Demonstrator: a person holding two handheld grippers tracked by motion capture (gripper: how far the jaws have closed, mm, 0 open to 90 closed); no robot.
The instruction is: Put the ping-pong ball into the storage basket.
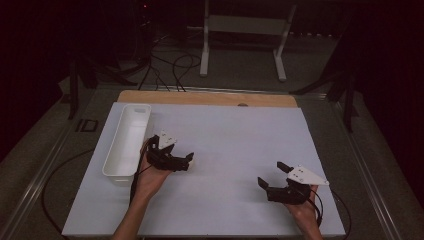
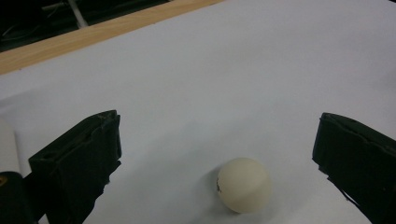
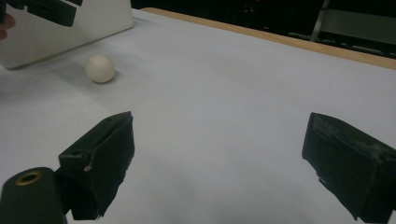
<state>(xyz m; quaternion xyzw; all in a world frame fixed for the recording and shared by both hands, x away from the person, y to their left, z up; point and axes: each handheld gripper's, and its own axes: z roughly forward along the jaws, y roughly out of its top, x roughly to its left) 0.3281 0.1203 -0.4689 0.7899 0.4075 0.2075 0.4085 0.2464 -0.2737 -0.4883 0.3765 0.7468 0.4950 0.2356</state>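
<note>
Left gripper (image 1: 186, 161) low over the white sheet (image 1: 235, 140), just right of the bin (image 1: 129, 137), jaws spread wide. In the left gripper view (image 2: 217, 154), ball (image 2: 243, 185) resting on the sheet between the two jaws, nearer the camera end, touching neither; gap on each side. Aimed that way, by the look of it, to bracket the ball before closing: a round, light thing, likely to roll off if nudged by one jaw first, so centring matters. Small dark mark on the ball's left side; too small to read.

Right gripper (image 1: 270, 174) well apart, toward the near right of the sheet, jaws likewise spread and holding nothing. In the right gripper view (image 3: 217, 154), bare sheet between the jaws, ball (image 3: 100, 68) far off at upper left, just beside the bin wall (image 3: 70, 28), with part of the left gripper above it. Parked clear, probably to leave the left hand (image 1: 150, 180) room.

Bin standing lengthwise along the sheet's left edge, open side up, nothing seen inside from the high view. Close to the ball, so a short lift and carry would be enough, if the bin is where the ball goes. Wooden table edge (image 1: 205, 97) showing past the far side of the sheet.

Step in hand, as judged: approach done, grasp not yet made. Risk: uneven closing pushing the ball toward the bin wall or out from between the jaws.
</note>
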